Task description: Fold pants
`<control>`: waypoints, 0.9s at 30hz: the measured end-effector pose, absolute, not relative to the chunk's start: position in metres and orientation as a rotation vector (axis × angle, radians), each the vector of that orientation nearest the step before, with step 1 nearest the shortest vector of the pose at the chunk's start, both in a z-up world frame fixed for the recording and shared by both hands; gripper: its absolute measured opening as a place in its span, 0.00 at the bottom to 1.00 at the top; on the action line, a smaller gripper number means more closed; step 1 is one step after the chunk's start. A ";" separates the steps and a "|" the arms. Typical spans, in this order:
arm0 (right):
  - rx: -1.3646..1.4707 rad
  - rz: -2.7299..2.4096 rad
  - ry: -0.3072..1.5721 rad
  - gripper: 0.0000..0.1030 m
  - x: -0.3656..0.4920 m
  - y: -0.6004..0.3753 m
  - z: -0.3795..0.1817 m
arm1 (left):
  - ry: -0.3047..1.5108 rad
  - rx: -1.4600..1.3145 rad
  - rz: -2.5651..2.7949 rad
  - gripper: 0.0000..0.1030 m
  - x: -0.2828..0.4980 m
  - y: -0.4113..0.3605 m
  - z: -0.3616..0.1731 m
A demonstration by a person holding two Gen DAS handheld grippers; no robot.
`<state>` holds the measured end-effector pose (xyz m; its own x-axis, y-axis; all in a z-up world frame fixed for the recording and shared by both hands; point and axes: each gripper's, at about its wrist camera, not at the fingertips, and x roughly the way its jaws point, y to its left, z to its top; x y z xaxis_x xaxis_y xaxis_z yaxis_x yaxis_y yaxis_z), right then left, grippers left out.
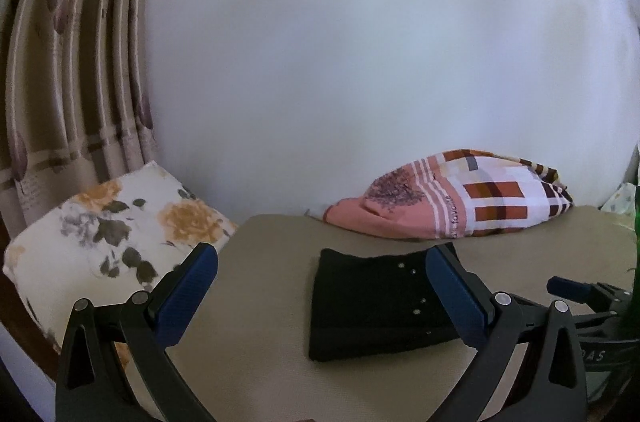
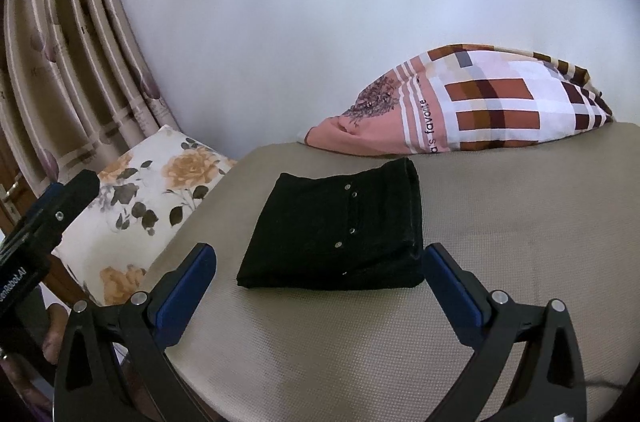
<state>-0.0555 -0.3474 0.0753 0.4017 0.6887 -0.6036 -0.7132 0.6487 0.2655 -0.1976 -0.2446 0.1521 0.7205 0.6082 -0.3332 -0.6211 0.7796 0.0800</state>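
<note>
We see black pants [image 2: 340, 230] folded compact on the bed [image 2: 500, 222]; both tongs [image 1: 320, 286] [image 2: 318, 280] gape, empty. Soft, probably thick denim (studs glint): we'd pinch the doubled right edge.

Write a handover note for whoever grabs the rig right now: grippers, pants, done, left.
Left gripper: open, empty, held above the bed surface just short of the pants.
Right gripper: open, empty, facing the pants' near edge.
Black pants: folded into a compact rectangle, lying flat on the bed between the floral pillow and the plaid pillow; neither gripper touches them.
Done: the fold looks complete.
Left: probably nothing beyond an optional tidy of the edges.
</note>
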 end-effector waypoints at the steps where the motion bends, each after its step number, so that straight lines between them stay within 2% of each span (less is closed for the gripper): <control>1: -0.038 0.887 0.744 1.00 -0.055 -0.347 0.076 | 0.359 -0.051 0.674 1.00 -0.198 -0.244 0.151; 27: -0.065 0.886 0.787 1.00 -0.046 -0.342 0.066 | 0.461 -0.157 0.651 1.00 -0.185 -0.217 0.125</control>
